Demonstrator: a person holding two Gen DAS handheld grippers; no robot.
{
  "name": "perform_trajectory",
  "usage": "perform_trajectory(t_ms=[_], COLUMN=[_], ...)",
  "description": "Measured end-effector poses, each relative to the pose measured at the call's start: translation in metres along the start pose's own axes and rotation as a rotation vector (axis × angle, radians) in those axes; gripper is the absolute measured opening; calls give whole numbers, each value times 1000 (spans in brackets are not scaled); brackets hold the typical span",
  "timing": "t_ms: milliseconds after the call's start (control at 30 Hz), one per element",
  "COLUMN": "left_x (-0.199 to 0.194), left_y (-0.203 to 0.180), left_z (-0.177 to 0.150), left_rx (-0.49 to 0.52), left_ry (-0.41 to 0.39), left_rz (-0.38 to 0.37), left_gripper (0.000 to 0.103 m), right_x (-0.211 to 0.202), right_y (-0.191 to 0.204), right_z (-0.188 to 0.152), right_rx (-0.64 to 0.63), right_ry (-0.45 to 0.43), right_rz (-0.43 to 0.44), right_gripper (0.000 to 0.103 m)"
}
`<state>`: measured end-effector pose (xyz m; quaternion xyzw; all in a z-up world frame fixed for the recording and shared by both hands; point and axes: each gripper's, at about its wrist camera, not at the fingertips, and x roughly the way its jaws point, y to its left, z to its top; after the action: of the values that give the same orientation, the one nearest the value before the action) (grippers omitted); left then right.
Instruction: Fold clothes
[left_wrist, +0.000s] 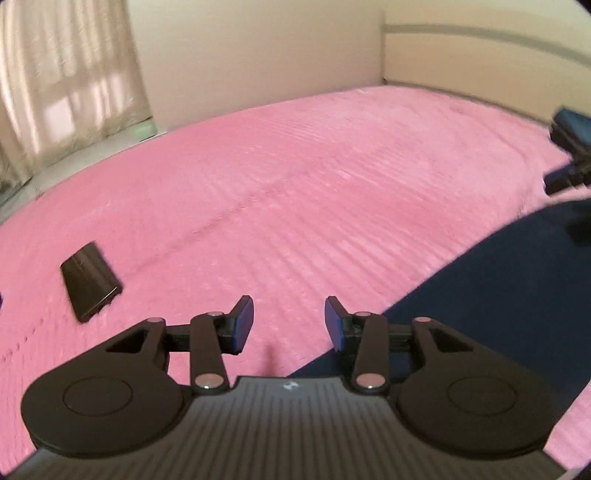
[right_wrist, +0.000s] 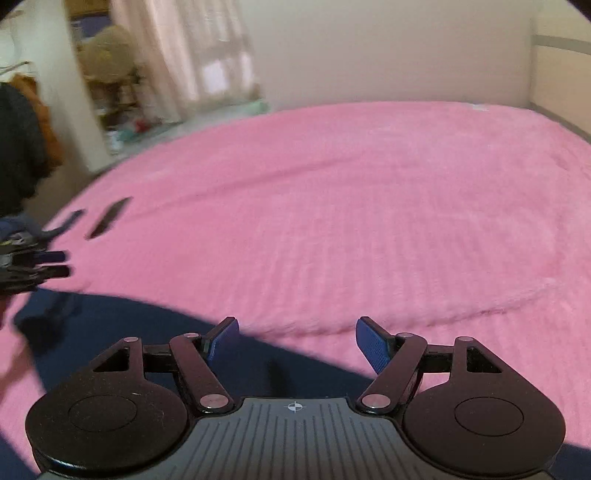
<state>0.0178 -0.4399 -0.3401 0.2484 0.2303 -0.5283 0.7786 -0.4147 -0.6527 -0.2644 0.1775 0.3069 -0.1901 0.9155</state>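
On the bed (left_wrist: 295, 184), under a pink ribbed cover, a dark blue garment (left_wrist: 480, 295) lies spread flat along the near edge. In the left wrist view it fills the lower right; in the right wrist view (right_wrist: 147, 332) it fills the lower left. The left tongs (left_wrist: 289, 324) hang over bare cover just beside the garment's edge, jaws apart with nothing between them. The right tongs (right_wrist: 297, 341) stand wider, also empty, over the garment's far edge. Each pair shows at the rim of the other's view, well apart along the garment. A dark flat case (left_wrist: 90, 280) lies on the cover toward the bed's left edge, clear of the garment; in the right wrist view it shows as a thin dark strip (right_wrist: 109, 218). Past the left edge hangs a pale curtain (left_wrist: 62, 85); a pale headboard (left_wrist: 480, 48) closes the far corner. Blurred clutter (right_wrist: 110, 81) sits beyond the curtain.
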Motion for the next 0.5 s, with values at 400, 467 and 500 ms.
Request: perform_trajectory(t_ms=[400, 467, 500], left_x=[-84, -107, -119], left_y=[-2, 6, 9], left_z=[-122, -135, -141], left_rx=[87, 59, 47], left_ry=[260, 267, 266], left_rz=[86, 133, 156], left_gripper=[48, 48, 47], right_x=[-88, -112, -124], right_y=[-37, -28, -22], right_z=[-82, -92, -98], right_rx=[142, 147, 146], right_ry=[101, 74, 62], right_rz=[-207, -205, -204], right_gripper=[73, 73, 73])
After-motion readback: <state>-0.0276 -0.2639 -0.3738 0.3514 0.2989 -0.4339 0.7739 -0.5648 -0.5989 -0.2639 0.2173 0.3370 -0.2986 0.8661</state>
